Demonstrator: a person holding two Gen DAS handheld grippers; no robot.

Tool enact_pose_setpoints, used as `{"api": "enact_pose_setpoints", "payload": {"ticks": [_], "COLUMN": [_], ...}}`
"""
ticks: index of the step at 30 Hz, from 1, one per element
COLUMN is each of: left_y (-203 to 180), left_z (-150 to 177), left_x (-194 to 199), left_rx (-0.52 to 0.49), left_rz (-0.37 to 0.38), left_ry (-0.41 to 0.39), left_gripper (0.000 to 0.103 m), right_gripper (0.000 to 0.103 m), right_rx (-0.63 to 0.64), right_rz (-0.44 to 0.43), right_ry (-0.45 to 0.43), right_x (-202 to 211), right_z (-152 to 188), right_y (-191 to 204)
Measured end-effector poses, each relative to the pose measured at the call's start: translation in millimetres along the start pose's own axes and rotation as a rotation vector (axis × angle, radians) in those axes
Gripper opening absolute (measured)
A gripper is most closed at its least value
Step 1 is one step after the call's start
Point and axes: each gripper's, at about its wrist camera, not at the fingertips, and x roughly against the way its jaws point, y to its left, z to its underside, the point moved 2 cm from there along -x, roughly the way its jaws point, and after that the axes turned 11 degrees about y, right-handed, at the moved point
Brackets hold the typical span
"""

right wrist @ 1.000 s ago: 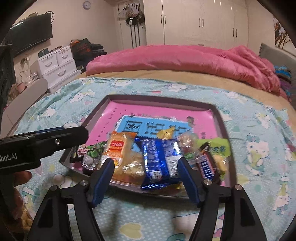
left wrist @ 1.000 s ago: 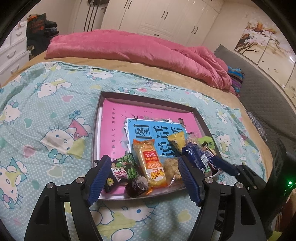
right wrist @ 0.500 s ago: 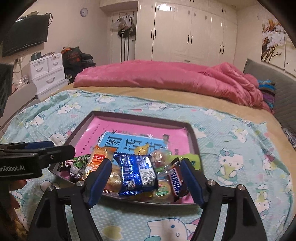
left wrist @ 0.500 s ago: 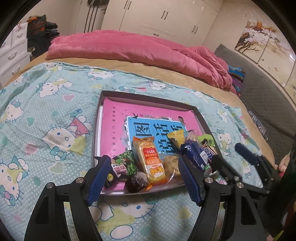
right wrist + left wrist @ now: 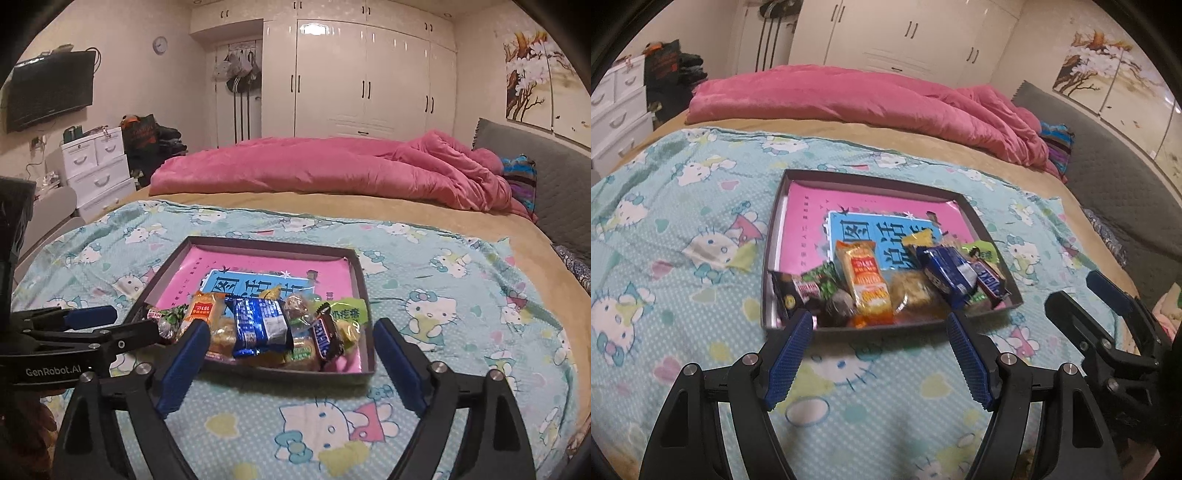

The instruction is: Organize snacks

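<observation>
a shallow dark tray (image 5: pixel 772 236) is seen on the patterned blanket (image 5: pixel 683 229), and the snacks (image 5: pixel 886 284) are heaped along its near edge, over a pink book lying flat inside. within the heap, an orange packet (image 5: pixel 865 282) lies with its long axis running near to far, a blue packet (image 5: pixel 260 325) sits right of it, and a dark chocolate bar (image 5: pixel 325 338) lies further right, near the right wall of the tray.

the left gripper (image 5: pixel 880 349) is held just short of the near rim, its jaws apart with nothing between them; the orange packet lies straight ahead of the gap, slightly left of centre. the right gripper (image 5: pixel 291 363) is also held on the near side of the tray, its jaws opening, with nothing gripped; the blue packet and the chocolate bar lie just beyond the gap, over the near rim.

the heap is judged to be about equally near to both grippers, the orange packet being better placed for the left and the blue packet for the right. the orange packet's narrow width runs across the left jaws, so a forward reach is judged enough.
</observation>
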Motion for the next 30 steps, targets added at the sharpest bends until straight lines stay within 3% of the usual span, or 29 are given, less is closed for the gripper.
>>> {"api": "enact_pose_setpoints", "payload": {"ticks": [2, 15, 30], "left_y": [-4.1, -25.0, -23.8], "left_z": [6.2, 44.9, 58.9], "left_x": [6.2, 33.0, 25.7], "left_rx": [0.001, -0.016, 0.0], "left_rz": [0.004, -0.016, -0.054], "left_ry": [-0.004, -0.001, 0.024], "left_gripper": [0.076, 0.076, 0.076], "right_gripper": [0.099, 0.101, 0.101], "right_rx": [-0.006, 0.013, -0.031], "right_rz": [-0.03, -0.089, -0.084], "right_ry": [-0.003, -0.011, 0.015], "right_x": [9.9, 48.3, 35.9], "right_z": [3.5, 30.7, 49.8], "right_y": [-2.1, -1.1, -11.0]}}
